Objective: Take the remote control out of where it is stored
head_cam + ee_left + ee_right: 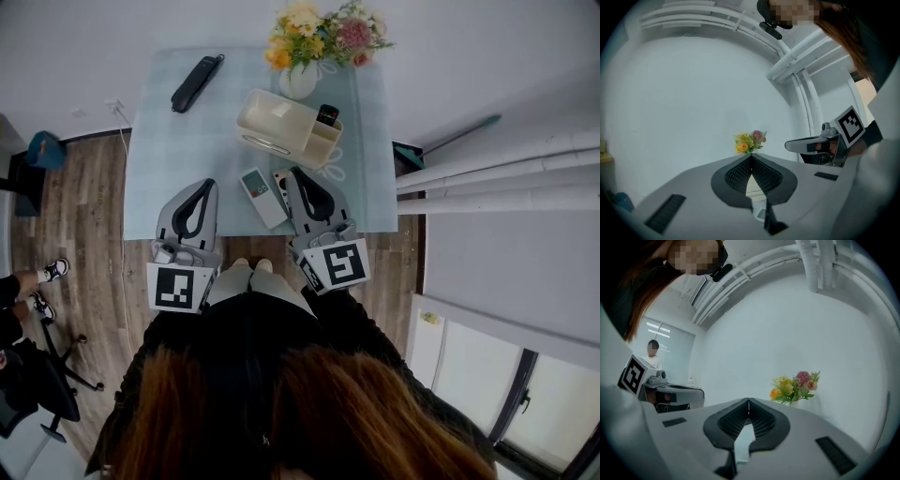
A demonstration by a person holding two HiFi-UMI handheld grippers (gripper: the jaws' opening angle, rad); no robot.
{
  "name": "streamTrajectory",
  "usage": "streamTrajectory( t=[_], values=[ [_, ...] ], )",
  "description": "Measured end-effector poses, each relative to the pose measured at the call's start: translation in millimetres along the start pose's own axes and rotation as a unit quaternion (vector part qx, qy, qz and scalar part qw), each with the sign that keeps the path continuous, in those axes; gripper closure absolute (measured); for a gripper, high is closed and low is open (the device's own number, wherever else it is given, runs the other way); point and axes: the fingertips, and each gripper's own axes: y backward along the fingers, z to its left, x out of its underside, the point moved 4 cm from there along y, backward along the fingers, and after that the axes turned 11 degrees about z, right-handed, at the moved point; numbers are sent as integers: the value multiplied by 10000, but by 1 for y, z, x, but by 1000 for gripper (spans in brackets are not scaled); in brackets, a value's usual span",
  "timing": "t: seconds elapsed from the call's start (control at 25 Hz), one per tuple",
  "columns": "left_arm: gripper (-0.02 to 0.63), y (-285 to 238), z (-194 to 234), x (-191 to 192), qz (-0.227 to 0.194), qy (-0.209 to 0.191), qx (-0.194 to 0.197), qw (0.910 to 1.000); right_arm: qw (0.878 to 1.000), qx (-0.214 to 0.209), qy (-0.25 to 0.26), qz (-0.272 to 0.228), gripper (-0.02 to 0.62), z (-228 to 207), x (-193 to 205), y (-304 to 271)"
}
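Left gripper (pixel 207 184), right gripper (pixel 296 172) closed, empty. Black remote (pixel 327 115) upright in organizer (pixel 267 127) right end, beyond nearer right gripper.

Left tongs (pixel 204 185) and right tongs (pixel 296 174) both closed.

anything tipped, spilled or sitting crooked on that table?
Nothing spilled or damaged. Only minor skew: the cream organizer sits turned against the table edges, and a white remote lies diagonally near the front edge, beside the right hand-held gripper. The black remote stands in the organizer's end compartment.
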Motion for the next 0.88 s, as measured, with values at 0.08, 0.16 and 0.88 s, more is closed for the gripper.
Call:
streamTrajectory(
  t=[0.08,0.16,0.88],
  values=[
    [601,-1,0,0,-15,-19,15,10000,9999,118,-52,-9,580,-5,-1,-3],
    [601,-2,-2,-1,-44,-13,56,10000,9997,238,-90,-11,580,-11,-1,-5],
    [601,-8,-9,-4,-73,-59,185,9998,9842,1581,-64,798,580,-104,24,-48]
  ],
)
